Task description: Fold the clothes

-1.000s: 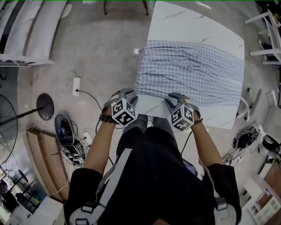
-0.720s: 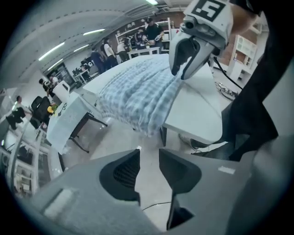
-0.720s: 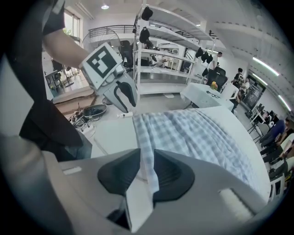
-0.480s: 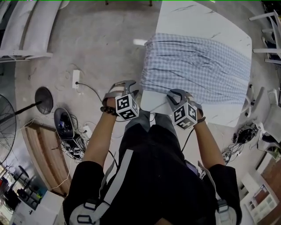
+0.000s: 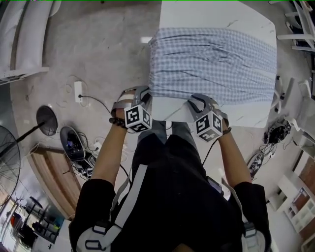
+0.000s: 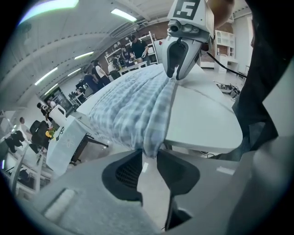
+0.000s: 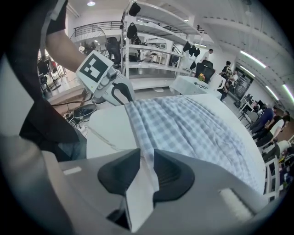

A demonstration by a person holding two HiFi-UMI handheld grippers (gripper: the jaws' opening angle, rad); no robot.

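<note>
Lowered left tongs (image 6: 149,153), just narrowed onto wrinkled checked cloth (image 5: 211,64); right tongs (image 7: 146,156) clamped there likewise.

table (image 5: 211,12) top edge cropped, cloth (image 5: 211,64) corner behind left claw (image 5: 147,97)

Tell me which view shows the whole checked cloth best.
The head view: it looks down on the checked cloth spread across the white table, with nearly its whole outline visible. The left gripper view shows only its near corner, foreshortened; the right gripper view shows its near hem stretching away.
</note>
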